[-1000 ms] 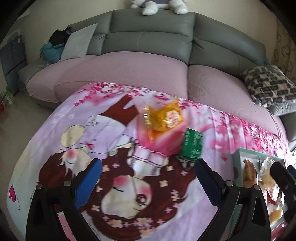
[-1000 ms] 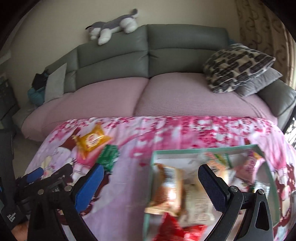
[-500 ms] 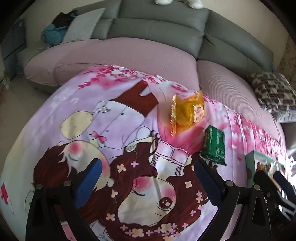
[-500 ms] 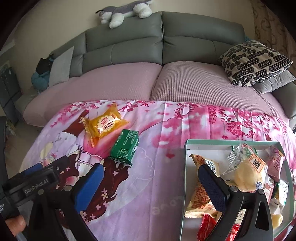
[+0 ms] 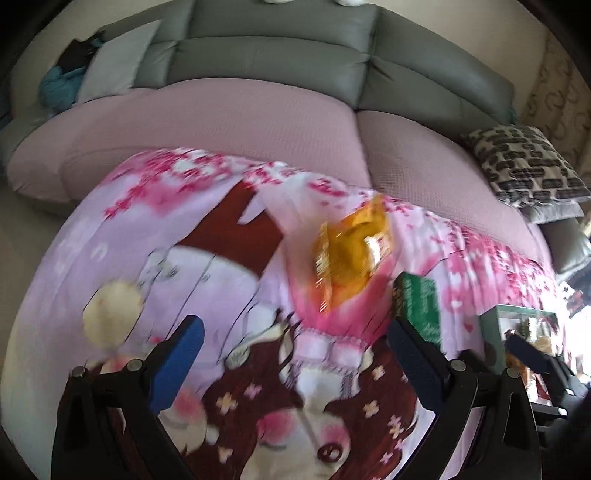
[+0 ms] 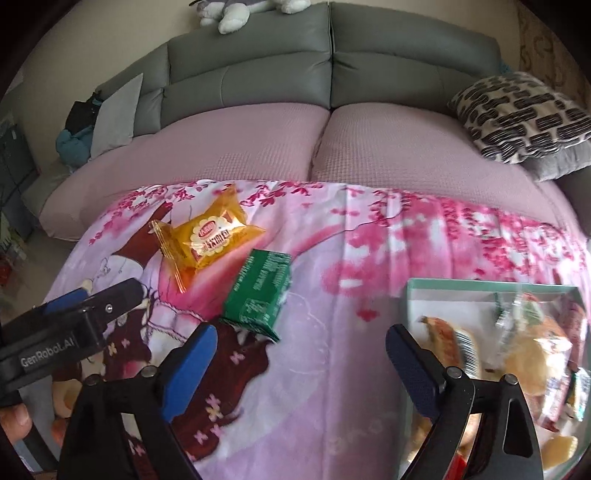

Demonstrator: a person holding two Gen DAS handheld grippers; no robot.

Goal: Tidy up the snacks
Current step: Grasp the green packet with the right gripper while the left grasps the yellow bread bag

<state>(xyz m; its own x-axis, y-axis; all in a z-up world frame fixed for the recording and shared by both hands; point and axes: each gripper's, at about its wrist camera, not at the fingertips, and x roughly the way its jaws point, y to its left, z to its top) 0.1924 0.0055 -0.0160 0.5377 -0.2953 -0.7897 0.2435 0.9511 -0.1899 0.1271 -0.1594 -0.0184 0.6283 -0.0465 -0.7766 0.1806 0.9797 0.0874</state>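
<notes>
**A:** While your right gripper [image 6: 299, 363] hangs over the blanket [image 6: 332, 369], its blue pads are wide apart but drawing together, and only printed cloth lies between them. Nothing is held.

**B:** And your left gripper [image 5: 291, 354]?

**A:** Its jaws stand apart too, empty, above the cartoon face on the blanket [image 5: 184, 258]. That view is blurred, so fine detail is lost.

**B:** What sits nearest your right gripper?

**A:** The green snack box [image 6: 258, 291] lies just ahead of the near-left pad, tilted, one corner close to it but not touching. Just beyond, the yellow snack packet [image 6: 208, 236] rests flat, its edge next to the box. In your left view the same yellow snack packet [image 5: 351, 254] and green snack box [image 5: 419, 306] lie ahead and to the right of the jaws, the box partly behind the right finger.

**B:** Anything in your way?

**A:** Your left gripper [image 6: 70, 321] reaches in from the left edge of the right view, near the packet. On the right, the pale green tray [image 6: 410, 291] sits on the blanket, full of wrapped snacks, partly behind your right finger. Your left view catches the tray [image 5: 491, 321] too.

**B:** Further out?

**A:** The pink-covered sofa seat [image 6: 258, 147], grey backrests, a patterned cushion [image 6: 517, 114] and a plush toy [image 6: 240, 11].
</notes>
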